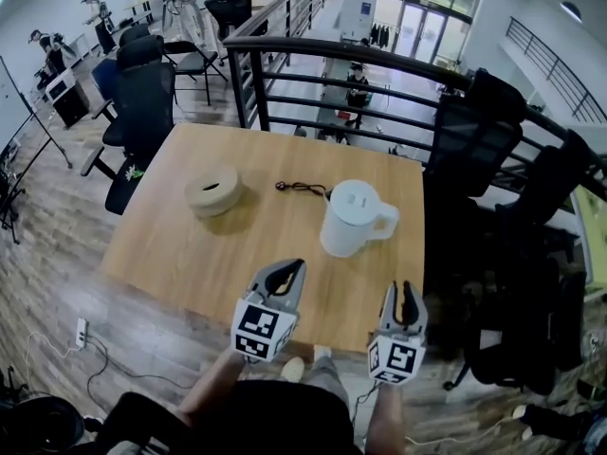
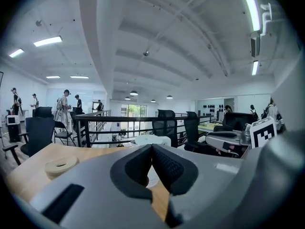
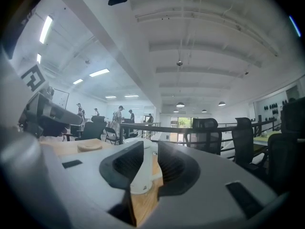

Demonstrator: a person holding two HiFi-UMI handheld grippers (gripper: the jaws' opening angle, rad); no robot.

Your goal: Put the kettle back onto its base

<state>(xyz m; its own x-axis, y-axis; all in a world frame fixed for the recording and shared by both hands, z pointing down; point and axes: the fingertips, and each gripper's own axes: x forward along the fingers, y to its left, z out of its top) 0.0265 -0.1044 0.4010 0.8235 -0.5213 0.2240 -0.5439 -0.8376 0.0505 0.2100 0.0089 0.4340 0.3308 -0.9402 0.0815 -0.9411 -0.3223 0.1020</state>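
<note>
The white kettle [image 1: 353, 218] stands upright on the wooden table [image 1: 190, 254], right of centre, with its handle to the right. Its round beige base [image 1: 213, 192] lies apart to the left, and its black cord [image 1: 302, 189] runs between them. Both grippers hover at the table's front edge, short of the kettle. My left gripper [image 1: 296, 264] has its tips together and nothing held. My right gripper [image 1: 408, 286] stands partly open and empty. In the right gripper view the kettle [image 3: 141, 175] shows through the gap of the right gripper [image 3: 150, 147]. In the left gripper view the left gripper [image 2: 152, 147] hides most of the kettle [image 2: 143, 140]; the base [image 2: 60, 166] lies left.
A black railing [image 1: 379, 74] runs behind the table's far edge. Black office chairs stand at the right [image 1: 493, 150] and at the far left [image 1: 142, 102]. A power strip [image 1: 82, 332] lies on the wood floor at the left. People stand far off in the background.
</note>
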